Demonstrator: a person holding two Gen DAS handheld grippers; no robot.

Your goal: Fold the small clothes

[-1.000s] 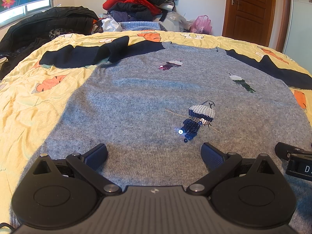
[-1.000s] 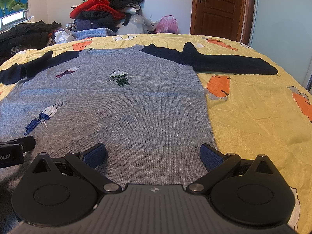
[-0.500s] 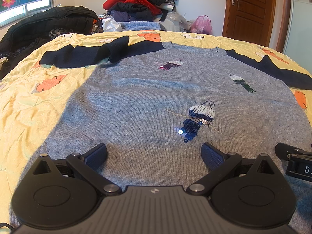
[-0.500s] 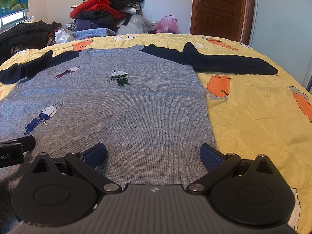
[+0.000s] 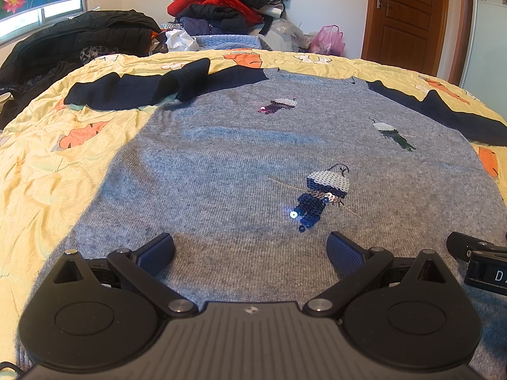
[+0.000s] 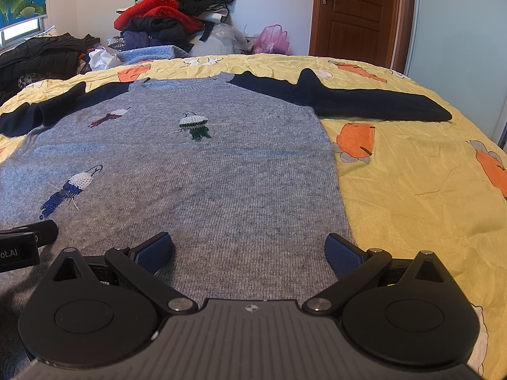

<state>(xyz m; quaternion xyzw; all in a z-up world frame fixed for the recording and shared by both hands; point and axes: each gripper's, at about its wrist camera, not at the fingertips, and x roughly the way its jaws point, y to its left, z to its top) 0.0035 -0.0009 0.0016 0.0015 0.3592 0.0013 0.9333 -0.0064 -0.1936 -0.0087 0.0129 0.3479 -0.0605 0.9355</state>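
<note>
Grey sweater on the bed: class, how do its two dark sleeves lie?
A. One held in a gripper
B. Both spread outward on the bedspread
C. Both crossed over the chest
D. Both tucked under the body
B: the grey sweater lies flat, its right sleeve and left sleeve stretched out sideways on the yellow bedspread.

Daylight, bright and even, came from the window (image 5: 47,12) at far left. Soft shadow lay on the sweater (image 5: 221,164) just ahead of the left gripper (image 5: 250,247); same ahead of the right gripper (image 6: 248,247). One sequin (image 5: 293,214) flared blue-white in the left view. Focus was sharp mid-frame, no motion blur. Strong fisheye: the bed (image 6: 412,174) edge bowed and the door (image 6: 355,12) frame leaned. Dark vignette sat in the top corners. Far clothes pile (image 5: 221,6) was slightly soft.
</note>
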